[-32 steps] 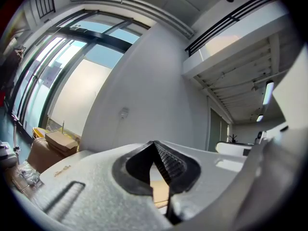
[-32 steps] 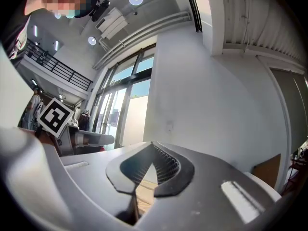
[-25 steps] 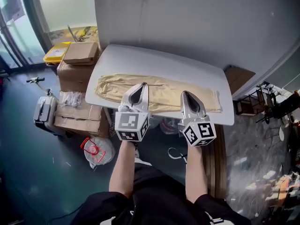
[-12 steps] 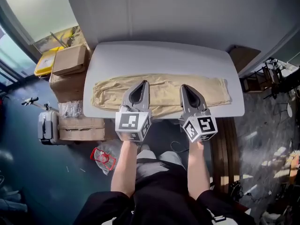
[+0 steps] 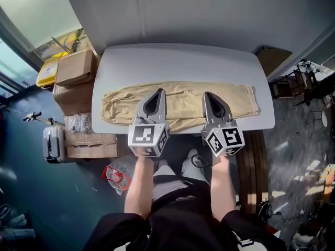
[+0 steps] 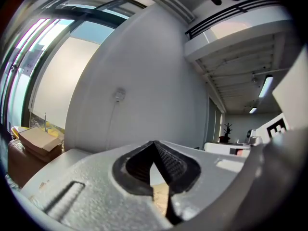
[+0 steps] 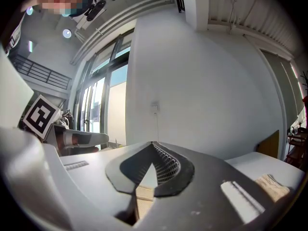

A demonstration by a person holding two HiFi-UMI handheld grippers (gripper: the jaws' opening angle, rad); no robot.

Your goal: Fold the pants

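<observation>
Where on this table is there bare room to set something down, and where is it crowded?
The far strip of the table, between the pants and the wall, is bare across its width. The near half is crowded: the pants span it, with the left gripper and right gripper over their near edge. Cardboard boxes crowd the table's left side.

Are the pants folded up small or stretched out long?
Stretched out long: the pants lie flat along the table, nearly edge to edge.

In the head view the left gripper (image 5: 159,91) and right gripper (image 5: 208,94) cover the near edge of the pants (image 5: 183,101), so any contact cannot be told, and the table (image 5: 178,61) cuts off the cardboard boxes (image 5: 74,67).
</observation>
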